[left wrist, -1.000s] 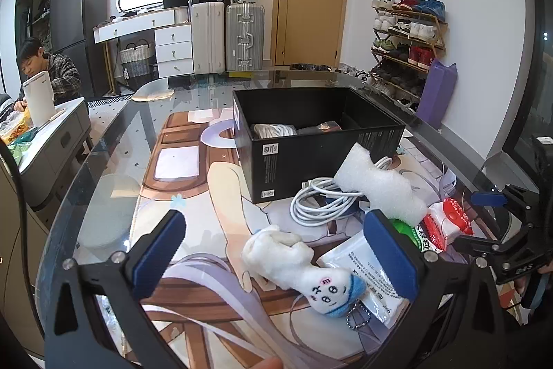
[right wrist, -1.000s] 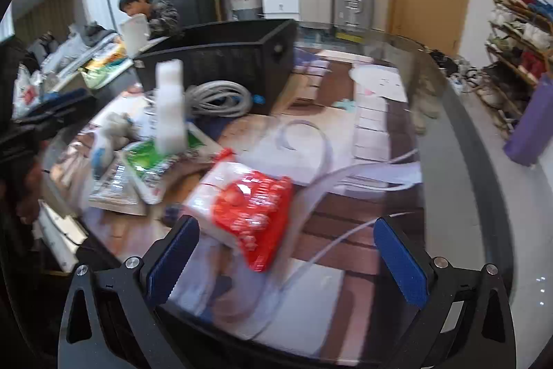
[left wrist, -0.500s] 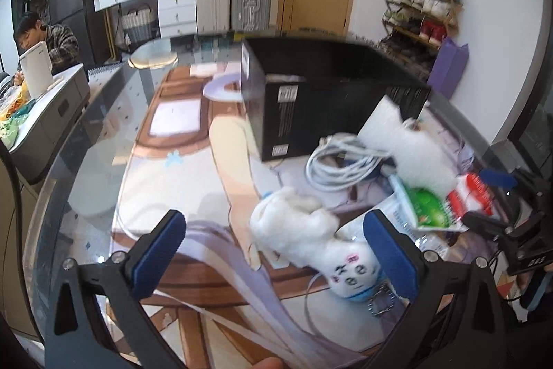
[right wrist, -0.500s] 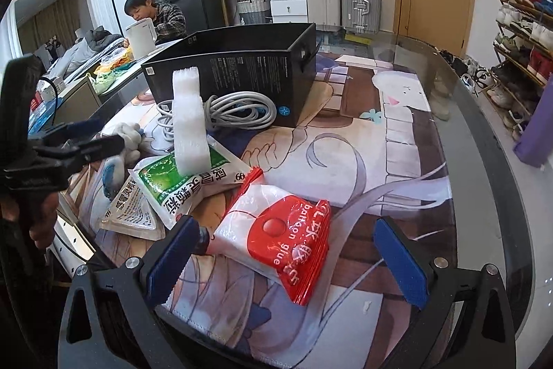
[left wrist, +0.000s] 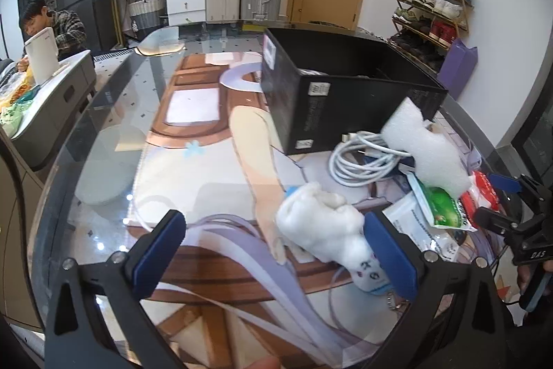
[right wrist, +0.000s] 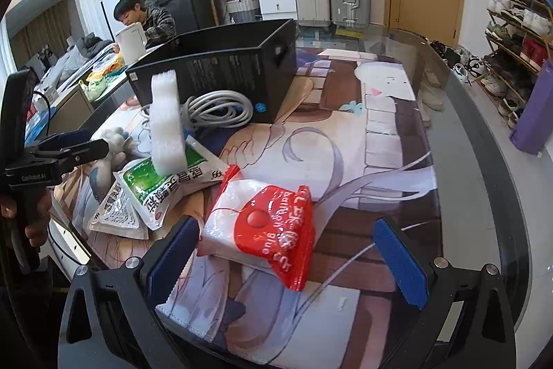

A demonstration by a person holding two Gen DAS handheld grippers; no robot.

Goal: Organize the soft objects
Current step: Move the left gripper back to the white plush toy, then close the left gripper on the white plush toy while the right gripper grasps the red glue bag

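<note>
The black box (left wrist: 345, 99) sits on the glass table (left wrist: 103, 134). In front of the box lie a coil of white cable (left wrist: 363, 158) and a tall white foam piece (left wrist: 428, 151). The foam stands on a green packet (right wrist: 162, 182).

The left gripper (left wrist: 273, 248) has its jaws wide apart. A white plush toy (left wrist: 325, 230) lies on the table in front of the box and touches the gripper's right finger (left wrist: 390, 251). Only the left wrist view shows the toy clearly.

The right gripper (right wrist: 287, 251) is spread wide too, gripping nothing. A red and white packet (right wrist: 266, 230) lies between its fingers. The left wrist view shows only a little of this packet. In the right wrist view the toy is mostly hidden behind the other gripper.
</note>
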